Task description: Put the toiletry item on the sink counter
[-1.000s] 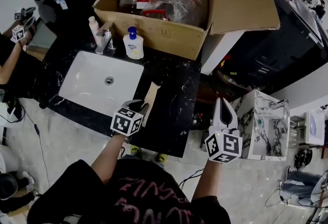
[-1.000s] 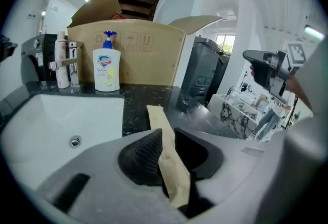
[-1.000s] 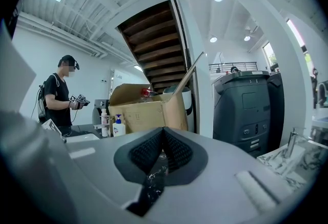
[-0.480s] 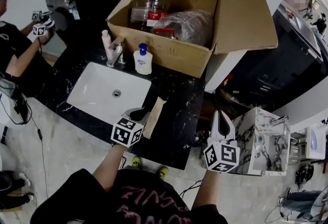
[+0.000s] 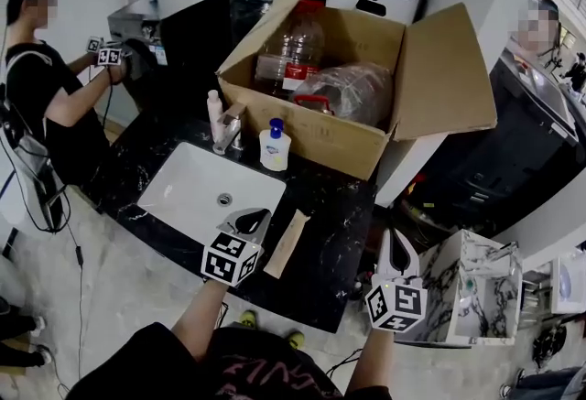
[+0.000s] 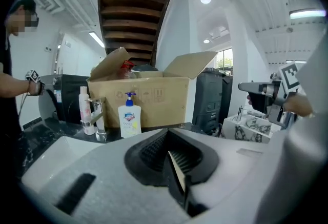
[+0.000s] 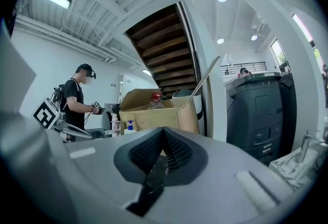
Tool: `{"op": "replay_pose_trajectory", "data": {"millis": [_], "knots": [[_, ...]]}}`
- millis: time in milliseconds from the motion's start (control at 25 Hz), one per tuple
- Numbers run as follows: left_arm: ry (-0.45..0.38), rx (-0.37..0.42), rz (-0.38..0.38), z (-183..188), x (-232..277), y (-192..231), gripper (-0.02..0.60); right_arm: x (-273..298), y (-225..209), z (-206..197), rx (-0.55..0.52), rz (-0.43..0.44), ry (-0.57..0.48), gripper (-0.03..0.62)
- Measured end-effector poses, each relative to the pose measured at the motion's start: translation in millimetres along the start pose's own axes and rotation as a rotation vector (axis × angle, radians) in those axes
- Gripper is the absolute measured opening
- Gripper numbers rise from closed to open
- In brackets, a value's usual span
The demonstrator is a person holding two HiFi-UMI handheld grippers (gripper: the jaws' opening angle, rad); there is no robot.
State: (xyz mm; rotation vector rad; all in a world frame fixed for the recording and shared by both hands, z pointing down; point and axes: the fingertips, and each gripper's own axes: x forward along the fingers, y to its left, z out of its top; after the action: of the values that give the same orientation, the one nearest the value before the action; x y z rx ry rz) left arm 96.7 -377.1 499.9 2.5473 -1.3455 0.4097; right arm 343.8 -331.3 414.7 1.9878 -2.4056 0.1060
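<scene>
A flat tan packet (image 5: 287, 243) lies on the black marble counter (image 5: 330, 224), just right of the white sink basin (image 5: 206, 192). My left gripper (image 5: 249, 221) hovers at the counter's front edge beside the packet, apart from it, jaws shut; in the left gripper view its jaws (image 6: 169, 146) meet with only a thin pale sliver between them. My right gripper (image 5: 396, 238) hangs off the counter's right end, shut and empty, as the right gripper view (image 7: 162, 138) also shows. A soap pump bottle (image 5: 274, 145) and a slim pink-white bottle (image 5: 215, 110) stand by the faucet (image 5: 229, 128).
An open cardboard box (image 5: 311, 137) holding plastic bottles fills the back of the counter. A person (image 5: 46, 105) with grippers works at a black appliance (image 5: 174, 32) on the left. A marble-patterned white stand (image 5: 476, 288) sits low at the right.
The head view has tilted up and back, showing more of the room and the person at left. Both grippers keep their places by the counter's front edge; the packet has not moved.
</scene>
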Motion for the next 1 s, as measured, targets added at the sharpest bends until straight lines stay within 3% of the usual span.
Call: {"op": "replay_pose_trajectory", "data": {"millis": [560,1000], "knots": [[-0.146,0.014,-0.047,78,-32,-7,-0.002,-5,4,20,-0.021,0.002,-0.029,0.011],[-0.261,0.064,-0.011,125,-70,-2,-0.002,-9,11,33,-0.027,0.016,-0.052,0.011]]}}
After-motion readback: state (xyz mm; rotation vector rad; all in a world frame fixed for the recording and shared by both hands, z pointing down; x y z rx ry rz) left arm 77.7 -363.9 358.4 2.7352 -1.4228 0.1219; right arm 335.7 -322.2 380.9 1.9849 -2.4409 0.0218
